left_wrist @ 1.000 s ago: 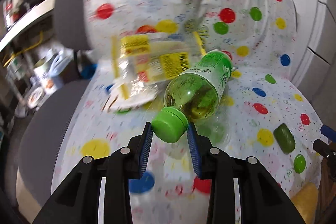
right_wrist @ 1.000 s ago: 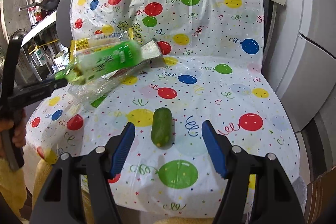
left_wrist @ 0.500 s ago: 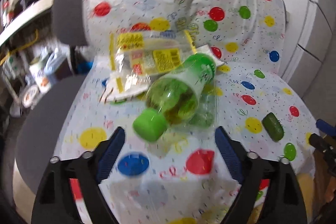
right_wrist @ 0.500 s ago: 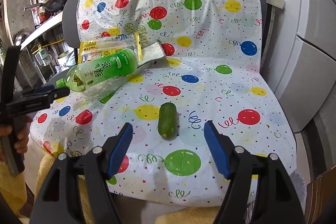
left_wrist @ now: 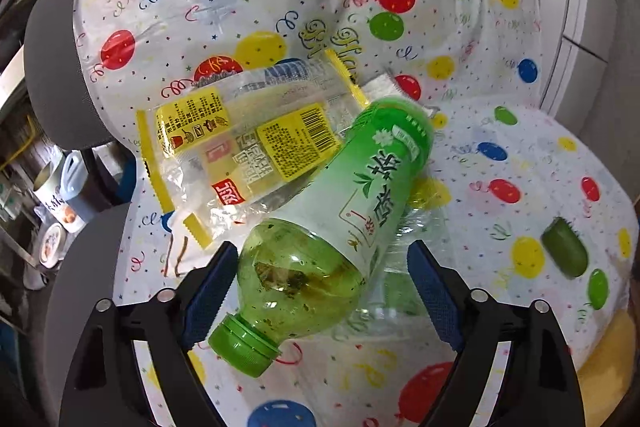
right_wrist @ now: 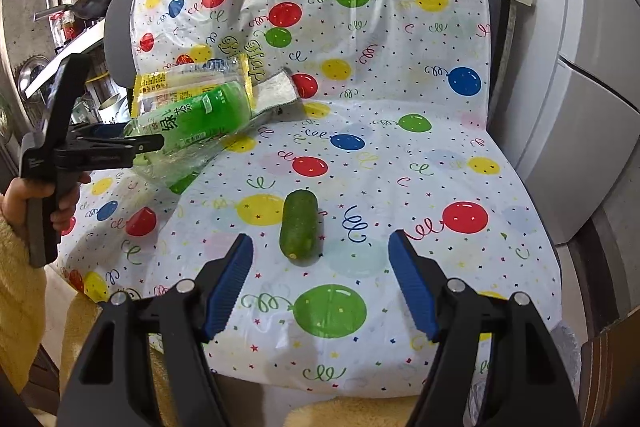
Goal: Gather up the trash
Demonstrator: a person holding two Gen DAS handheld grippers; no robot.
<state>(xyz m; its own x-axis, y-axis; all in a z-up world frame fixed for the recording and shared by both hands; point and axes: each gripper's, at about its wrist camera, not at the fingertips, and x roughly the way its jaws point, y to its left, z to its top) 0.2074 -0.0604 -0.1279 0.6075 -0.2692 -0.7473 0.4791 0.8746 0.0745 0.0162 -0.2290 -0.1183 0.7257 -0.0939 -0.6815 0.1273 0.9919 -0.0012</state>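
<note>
My left gripper [left_wrist: 318, 291] stands wide, its jaws having just been closing a little, with the green tea bottle [left_wrist: 340, 223] lying between them on the balloon-print cover [right_wrist: 400, 155] of the chair. Neither blue pad presses on the bottle: the left-side pad sits just beside its clear shoulder, and the other pad stands apart from it. The bottle's long axis runs diagonally away from me, its green cap [left_wrist: 244, 349] nearest, low and left, its base toward the chair back, resting partly on a clear crumpled plastic piece [left_wrist: 416, 267] and against the yellow-printed snack wrapper [left_wrist: 240, 143]. So I judge the axis is skewed to my jaws rather than square across them; a grab here would catch the shoulder obliquely.

My right gripper [right_wrist: 320, 283] is also wide and holds nothing. A small dark green cucumber-like piece [right_wrist: 299, 225] lies just ahead of it, lengthwise between the pads and pointing away. That hand is clearly nearer the green piece; my left is nearer the bottle.
</note>
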